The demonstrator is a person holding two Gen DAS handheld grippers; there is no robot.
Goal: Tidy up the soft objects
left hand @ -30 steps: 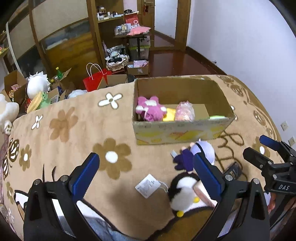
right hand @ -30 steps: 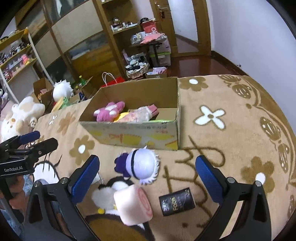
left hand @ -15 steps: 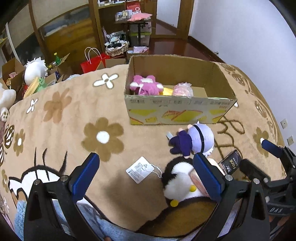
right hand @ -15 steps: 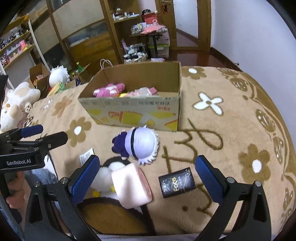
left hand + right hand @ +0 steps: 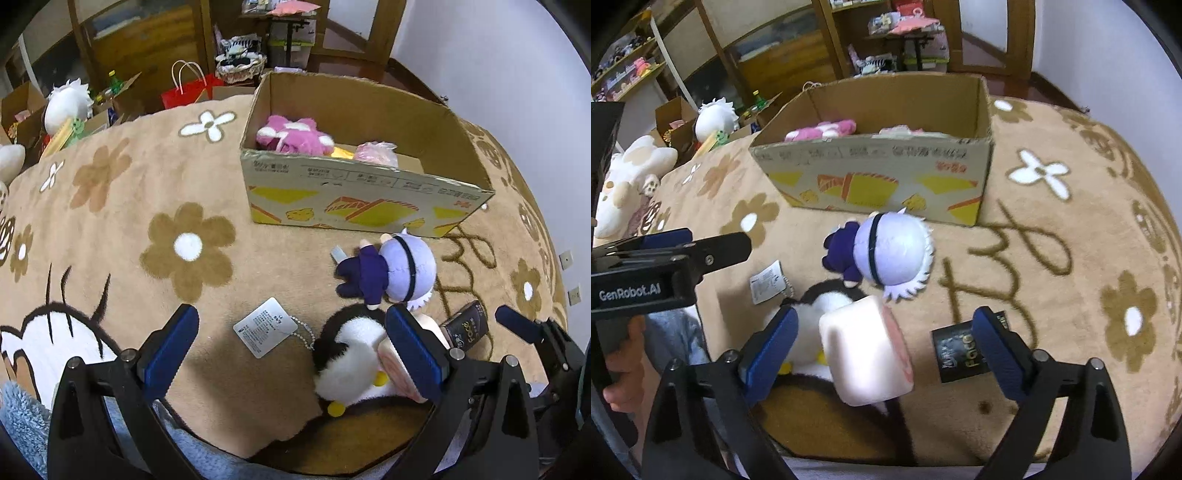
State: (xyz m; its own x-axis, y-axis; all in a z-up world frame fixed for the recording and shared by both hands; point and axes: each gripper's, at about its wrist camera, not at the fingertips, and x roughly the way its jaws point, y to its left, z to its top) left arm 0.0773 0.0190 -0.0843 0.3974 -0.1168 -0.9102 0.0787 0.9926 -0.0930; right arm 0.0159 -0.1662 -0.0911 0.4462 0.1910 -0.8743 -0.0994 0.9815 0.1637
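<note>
Both grippers parted wide, nothing between the pads. Left gripper [image 5: 291,350] low over the tan flowered blanket [image 5: 122,206]; right gripper [image 5: 884,343] close beside it. Between the right gripper's fingers [image 5: 995,350], nearer the left one: pink-and-white roll plush [image 5: 866,350], long axis slanting from far-left to near-right, pink swirled end face turned right. Touching the roll on its left, half hidden behind it: black-and-white penguin plush [image 5: 351,362], lying on its side, yellow feet toward the camera, ball chain running left to a white paper tag [image 5: 265,326] flat between the left gripper's fingers. Just beyond the roll: purple-headed doll [image 5: 886,254], face down, long axis left to right, round lilac head to the right, dark purple body to the left. Partly hidden behind the right gripper's right finger: small black packet [image 5: 956,352] with gold lettering. Farther ahead of both grippers: open cardboard box [image 5: 362,199], printed side wall facing the fingers, standing between them and its contents; inside, a pink plush [image 5: 291,136] at the left end, a pale pink bundle [image 5: 376,153] near the middle. Beyond the blanket's far-left edge: white plush toys, a red paper bag [image 5: 188,86], wooden shelving.
</note>
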